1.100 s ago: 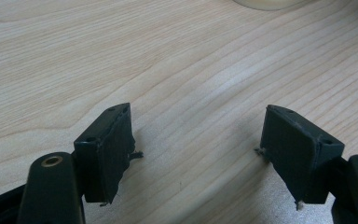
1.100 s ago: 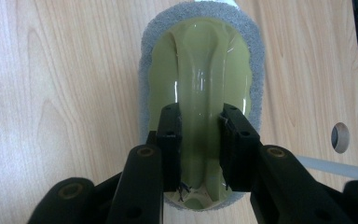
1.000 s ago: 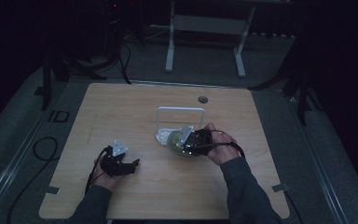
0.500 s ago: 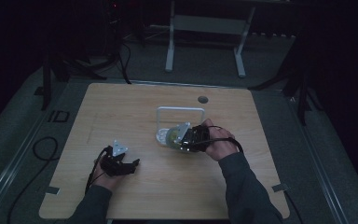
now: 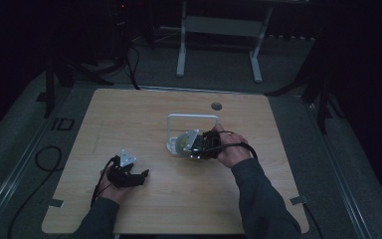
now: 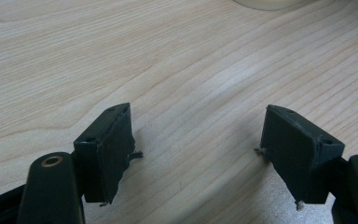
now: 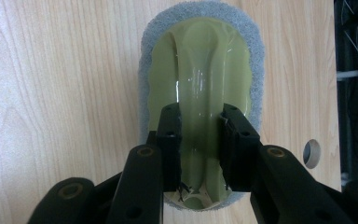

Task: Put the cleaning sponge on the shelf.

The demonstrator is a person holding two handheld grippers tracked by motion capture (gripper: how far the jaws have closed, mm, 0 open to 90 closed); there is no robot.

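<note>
The right gripper (image 5: 195, 145) is clamped on a scrubbing pad (image 7: 200, 84), a pale green plastic grip ridge with a grey abrasive rim around it. In the right gripper view the two black jaws stand on either side of the raised green ridge and press against it, and the pad stretches away from them, flat on the wood. The ridge runs straight out along the line of the jaws, so the pad's nearer end sits between them and its rounded far end lies beyond the tips.

From the high view the pad (image 5: 181, 144) lies near the middle of the table (image 5: 129, 114), a little toward the right edge, just in front of a white frame (image 5: 193, 117) that stands behind it. A round hole (image 5: 216, 106) in the tabletop shows closer to the far edge.

The left gripper (image 5: 134, 175) rests near the front left corner, well apart from the pad. Its jaws are spread wide with bare wood between them (image 6: 198, 154)
</note>
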